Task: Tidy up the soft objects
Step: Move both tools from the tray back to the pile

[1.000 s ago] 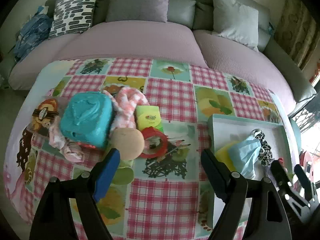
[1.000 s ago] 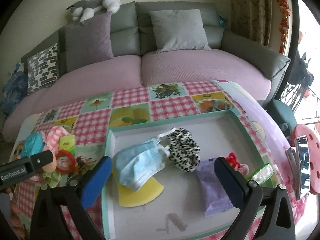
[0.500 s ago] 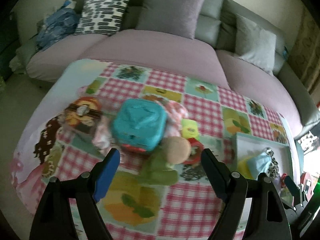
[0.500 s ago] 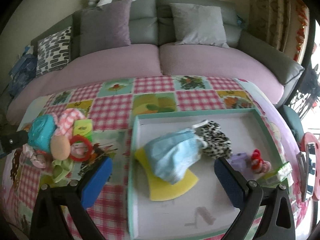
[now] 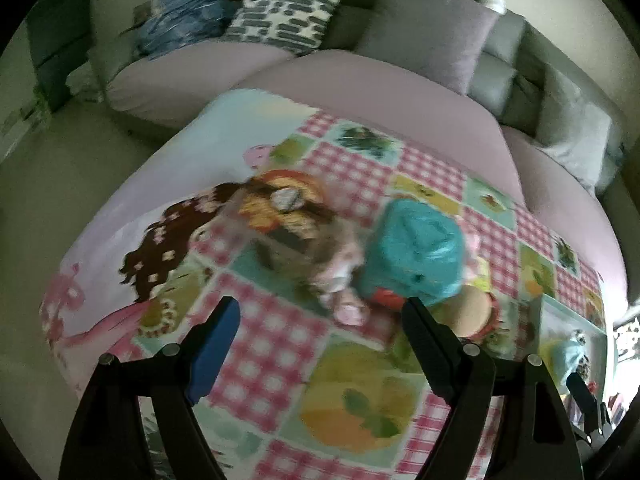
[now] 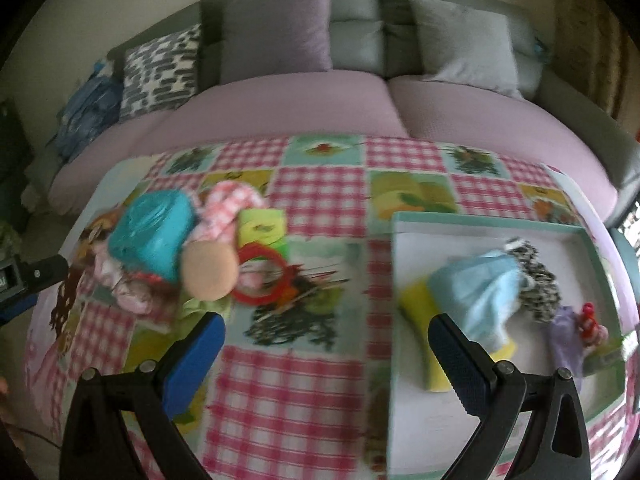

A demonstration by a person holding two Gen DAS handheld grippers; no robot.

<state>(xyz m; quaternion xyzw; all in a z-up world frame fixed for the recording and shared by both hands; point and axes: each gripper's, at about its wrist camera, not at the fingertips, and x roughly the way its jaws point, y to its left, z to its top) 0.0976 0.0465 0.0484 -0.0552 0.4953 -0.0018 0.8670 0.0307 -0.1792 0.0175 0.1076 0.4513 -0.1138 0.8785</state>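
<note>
A pile of soft things lies on the patchwork tablecloth: a teal pouch (image 6: 150,234) (image 5: 416,254), a pink checked cloth (image 6: 224,210), a tan round puff (image 6: 210,270), a red ring (image 6: 262,274), a yellow-green pack (image 6: 262,226) and a pink garment (image 5: 340,276). A white tray with a teal rim (image 6: 394,280) holds a blue face mask (image 6: 478,286), a yellow sponge (image 6: 418,300), a leopard scrunchie (image 6: 536,284) and a purple pack (image 6: 564,340). My left gripper (image 5: 320,336) hangs open above the cloth, near the pile. My right gripper (image 6: 326,350) is open over the cloth between pile and tray.
A grey sofa with pink seat covers (image 6: 320,108) runs behind the table, with a patterned cushion (image 6: 162,70) and a blue bag (image 5: 180,14). The table's left edge drops to the floor (image 5: 52,184). The other gripper's tip (image 6: 36,276) shows at the left.
Both grippers have swung left across the table. The pile has slid rightward in the left wrist view, and the tray has moved to the right in the right wrist view. Both stay open and hold nothing.
</note>
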